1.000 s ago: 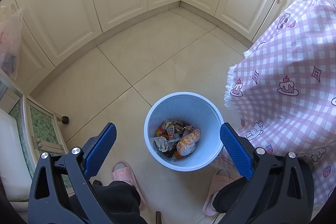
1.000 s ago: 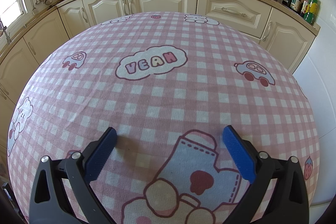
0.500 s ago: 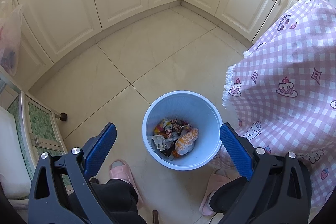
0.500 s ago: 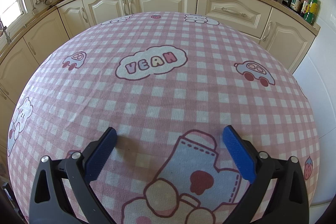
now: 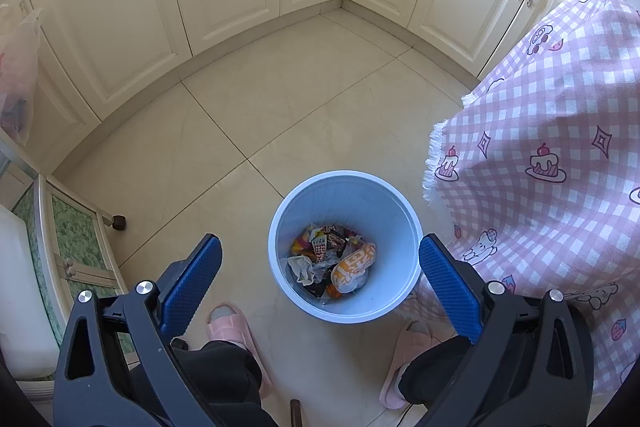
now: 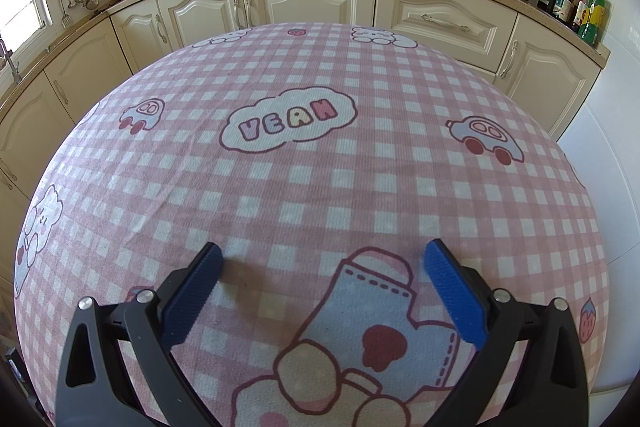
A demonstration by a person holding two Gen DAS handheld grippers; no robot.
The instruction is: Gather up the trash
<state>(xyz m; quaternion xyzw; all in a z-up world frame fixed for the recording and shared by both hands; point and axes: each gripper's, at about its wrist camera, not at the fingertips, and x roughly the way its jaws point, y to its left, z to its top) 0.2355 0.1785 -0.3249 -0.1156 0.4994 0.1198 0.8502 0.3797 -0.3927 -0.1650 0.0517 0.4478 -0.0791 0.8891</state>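
Left wrist view: the left gripper [image 5: 320, 267] hangs with jaws wide and empty above the blue bin [image 5: 386, 211], which stands on the tiled floor just beside the hanging pink tablecloth [image 5: 552, 131]. Wrappers and crumpled trash [image 5: 332, 265] lie inside the bin. Right wrist view: the right gripper [image 6: 322, 267] is wide too, holding nothing, above the tablecloth [image 6: 304, 179].

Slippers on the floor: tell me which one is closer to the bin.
The slipper by the tablecloth sits nearest the bin, just below its rim; the other slipper lies farther left.
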